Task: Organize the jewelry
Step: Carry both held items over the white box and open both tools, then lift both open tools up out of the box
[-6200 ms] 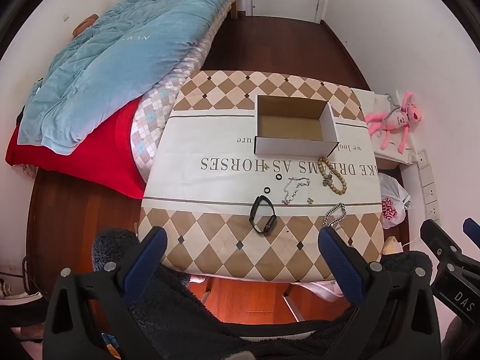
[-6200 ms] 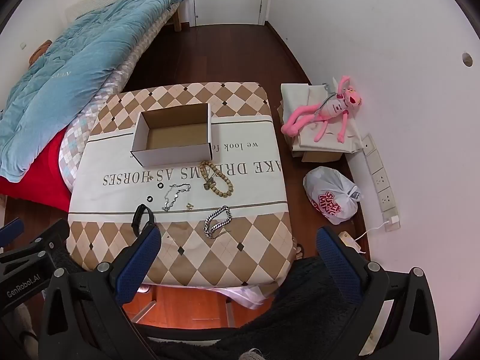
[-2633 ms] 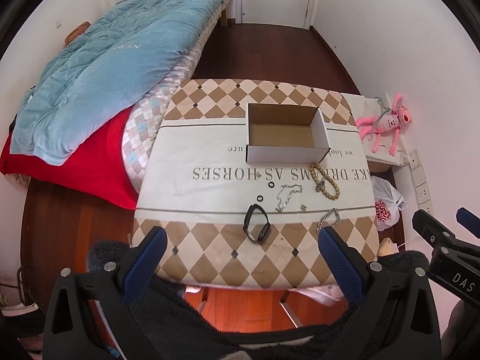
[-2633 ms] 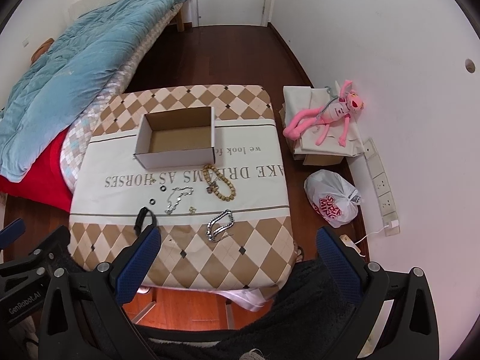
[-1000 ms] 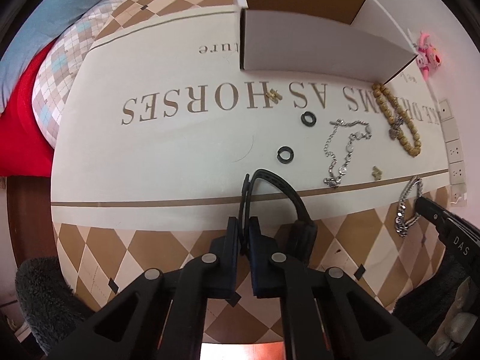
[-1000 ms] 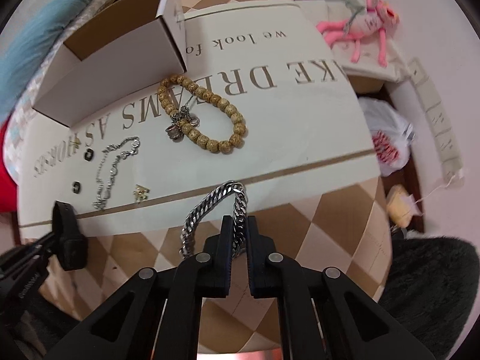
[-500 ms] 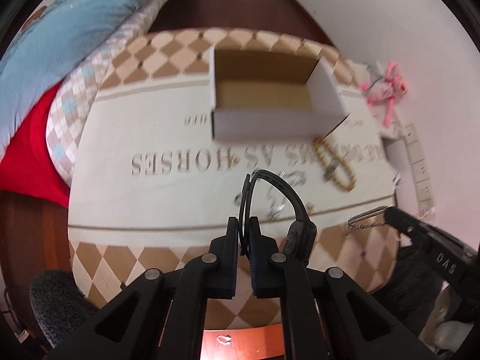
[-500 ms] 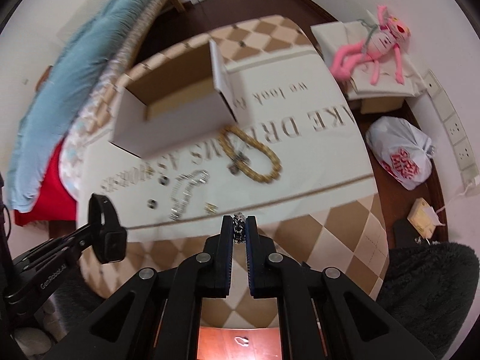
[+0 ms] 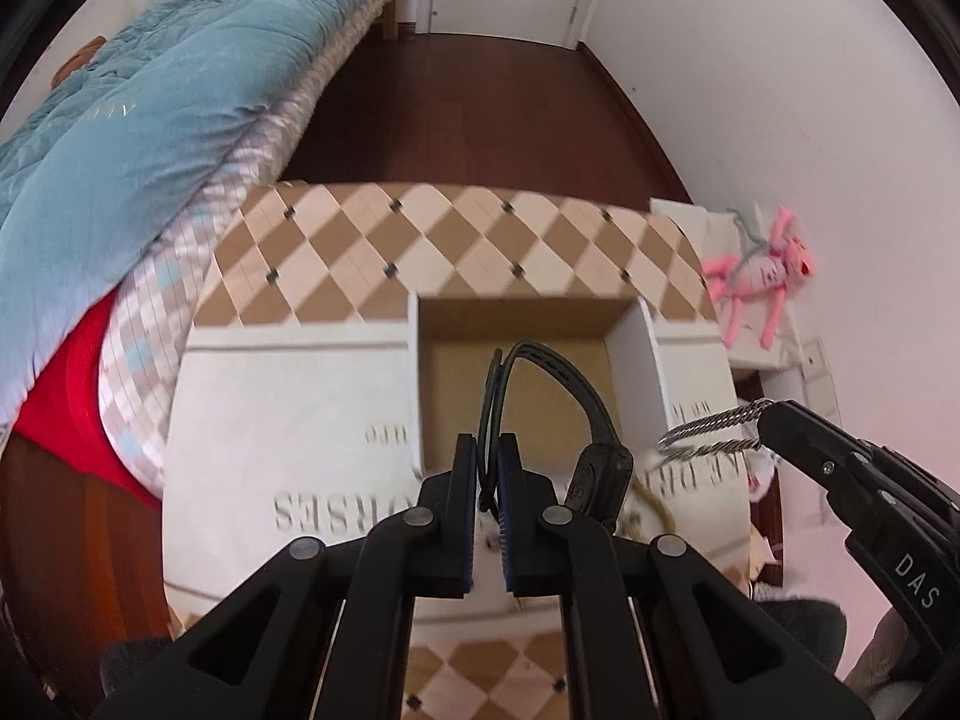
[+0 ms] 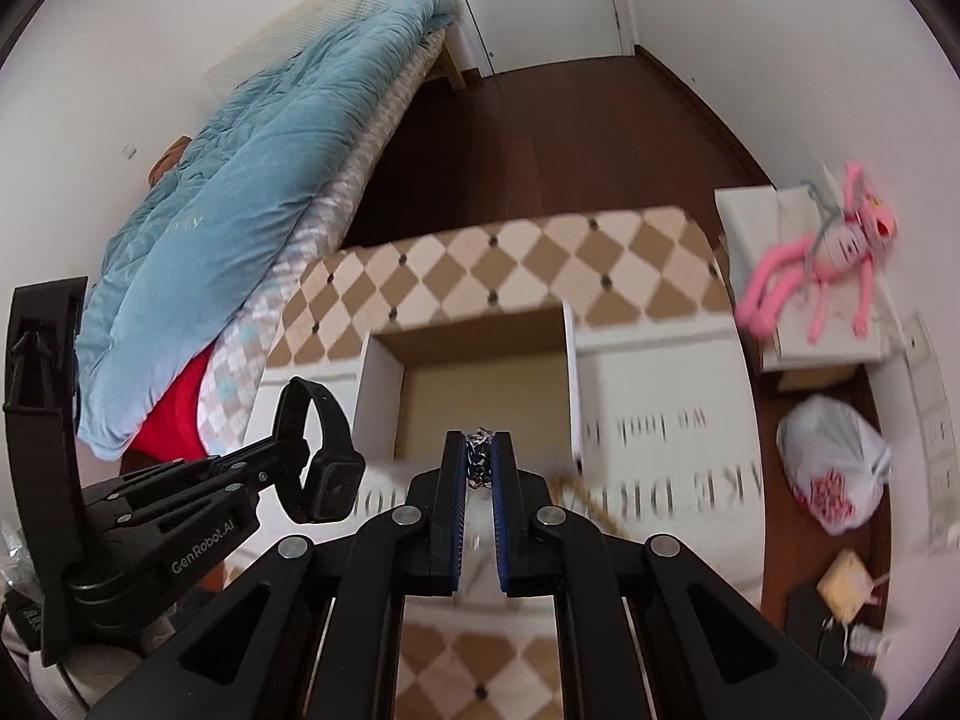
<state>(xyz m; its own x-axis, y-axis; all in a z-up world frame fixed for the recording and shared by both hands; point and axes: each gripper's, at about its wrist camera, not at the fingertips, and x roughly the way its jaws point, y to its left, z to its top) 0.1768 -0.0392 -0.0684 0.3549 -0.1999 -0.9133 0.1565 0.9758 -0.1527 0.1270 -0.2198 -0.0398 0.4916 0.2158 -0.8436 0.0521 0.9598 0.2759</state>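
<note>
Both grippers are clamped on jewelry, held in the air over the table [image 9: 288, 420]. The left gripper [image 9: 487, 456] pinches the strap of a black wristband [image 9: 558, 384], which loops up in front of the open cardboard box [image 9: 630, 372]. The right gripper [image 10: 478, 456] squeezes a silver chain bracelet [image 10: 478, 462] just before the same box.

- The black watch band [image 9: 543, 387] looks matt and rubbery, with punched holes.
- The silver chain bracelet [image 9: 711, 429], right of the band, is shiny twisted metal.
- The open box [image 9: 651, 360] behind the band is matt cardboard, white outside, brown inside.
- The tablecloth [image 9: 288, 396] under the box is smooth printed cloth.
- The floor [image 9: 480, 114] beyond the box is glossy dark wood.
</note>
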